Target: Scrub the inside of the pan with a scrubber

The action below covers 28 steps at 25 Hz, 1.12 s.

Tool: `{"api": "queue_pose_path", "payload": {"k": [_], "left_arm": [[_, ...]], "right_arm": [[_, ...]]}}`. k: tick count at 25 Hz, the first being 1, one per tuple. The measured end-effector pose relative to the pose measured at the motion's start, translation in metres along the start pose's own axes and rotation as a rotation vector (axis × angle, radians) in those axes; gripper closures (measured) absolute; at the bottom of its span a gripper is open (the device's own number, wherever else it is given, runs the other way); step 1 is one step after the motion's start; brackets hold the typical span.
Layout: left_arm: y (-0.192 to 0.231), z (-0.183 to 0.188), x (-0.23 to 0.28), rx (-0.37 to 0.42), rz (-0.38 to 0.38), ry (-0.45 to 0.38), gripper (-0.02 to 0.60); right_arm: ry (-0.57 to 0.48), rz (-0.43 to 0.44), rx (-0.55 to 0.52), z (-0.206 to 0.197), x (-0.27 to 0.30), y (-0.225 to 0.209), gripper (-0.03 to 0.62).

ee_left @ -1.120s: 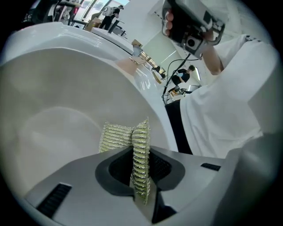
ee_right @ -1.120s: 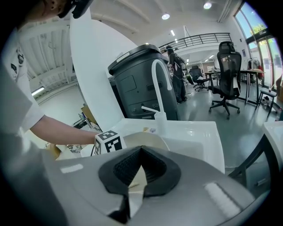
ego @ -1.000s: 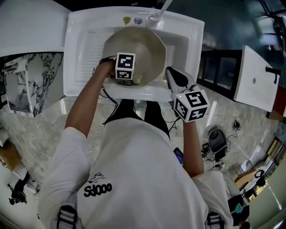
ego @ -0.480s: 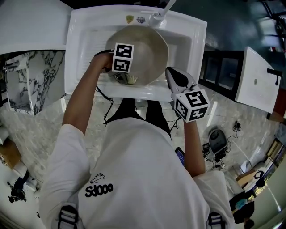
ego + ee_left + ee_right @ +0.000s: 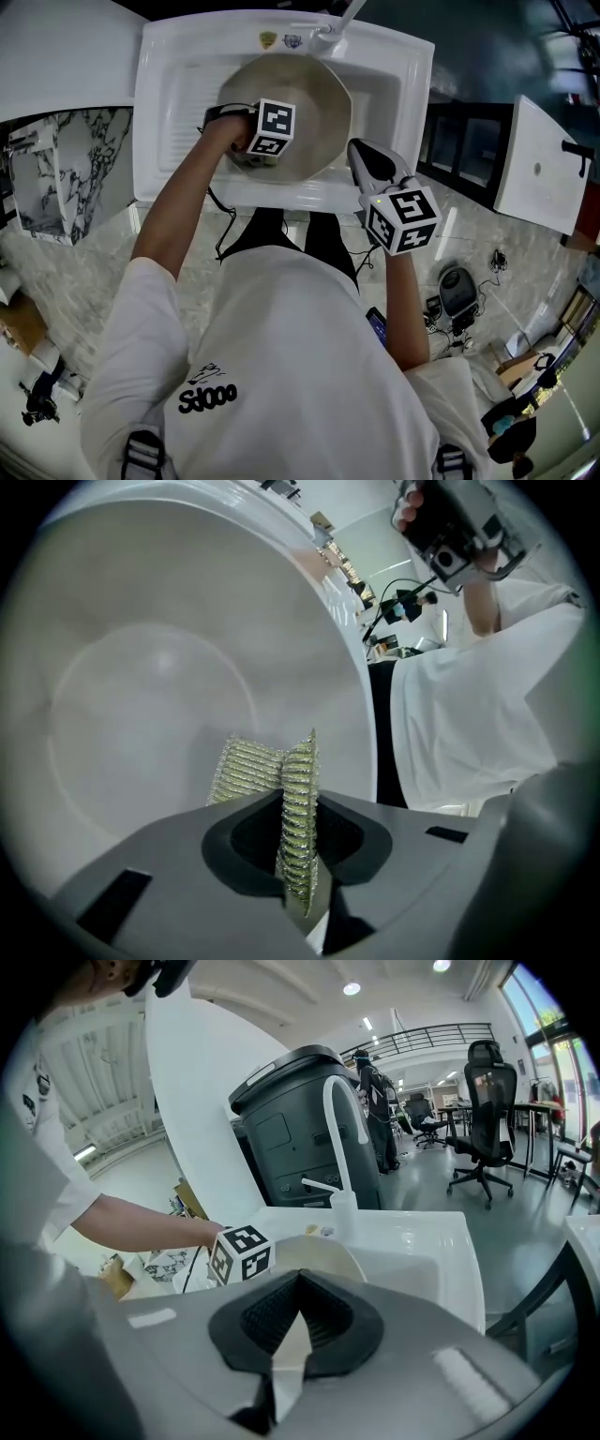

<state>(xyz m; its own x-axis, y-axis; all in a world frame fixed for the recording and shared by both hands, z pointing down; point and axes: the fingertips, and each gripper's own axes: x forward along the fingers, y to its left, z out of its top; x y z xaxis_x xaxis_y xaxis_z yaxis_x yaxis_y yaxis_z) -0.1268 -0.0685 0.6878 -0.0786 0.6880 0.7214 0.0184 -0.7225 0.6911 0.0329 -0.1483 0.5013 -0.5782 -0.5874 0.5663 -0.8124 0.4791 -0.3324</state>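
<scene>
Scrubbing judged under way, finish undeterminable: left gripper (image 5: 298, 803) fingers clamp the scrubber (image 5: 246, 769) inside the pan (image 5: 319, 94), upper centre; right gripper (image 5: 361, 155) fingers closed, empty.

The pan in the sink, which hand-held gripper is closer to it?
Left. The left hand-held gripper is inside the pan, holding the scrubber. The right hand-held gripper is outside it, by the sink front rim.

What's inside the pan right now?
The ribbed scrubber, clamped in the left hand-held gripper, at the pan's inner wall. No other contents show; seen from above, that gripper covers part of the pan's floor.
</scene>
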Motion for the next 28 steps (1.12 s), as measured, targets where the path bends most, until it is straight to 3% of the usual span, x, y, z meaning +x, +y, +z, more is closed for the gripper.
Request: {"api": "queue_pose_path", "payload": {"k": [5,12,22,25,28], "left_arm": [[0.033,-0.016,-0.007,-0.025,0.167,0.063,0.518],[0.086,-0.034,-0.050,-0.106,0.517,0.083,0.517],[0.129,-0.025,-0.101,-0.024,0.870,0.137,0.517],[0.129,-0.026,-0.116,0.008,0.932,0.156,0.517],[0.120,-0.043,-0.113,0.022,0.884,0.257,0.517]], "right_arm": [[0.005,-0.013,-0.011,0.000,-0.001,-0.001,0.585],[0.007,-0.017,-0.006,0.000,0.000,-0.002,0.585],[0.003,-0.022,0.002,0.000,-0.003,-0.005,0.585],[0.006,-0.020,0.011,-0.002,-0.004,-0.006,0.585],[-0.004,-0.010,0.023,0.001,-0.004,-0.004,0.586]]}}
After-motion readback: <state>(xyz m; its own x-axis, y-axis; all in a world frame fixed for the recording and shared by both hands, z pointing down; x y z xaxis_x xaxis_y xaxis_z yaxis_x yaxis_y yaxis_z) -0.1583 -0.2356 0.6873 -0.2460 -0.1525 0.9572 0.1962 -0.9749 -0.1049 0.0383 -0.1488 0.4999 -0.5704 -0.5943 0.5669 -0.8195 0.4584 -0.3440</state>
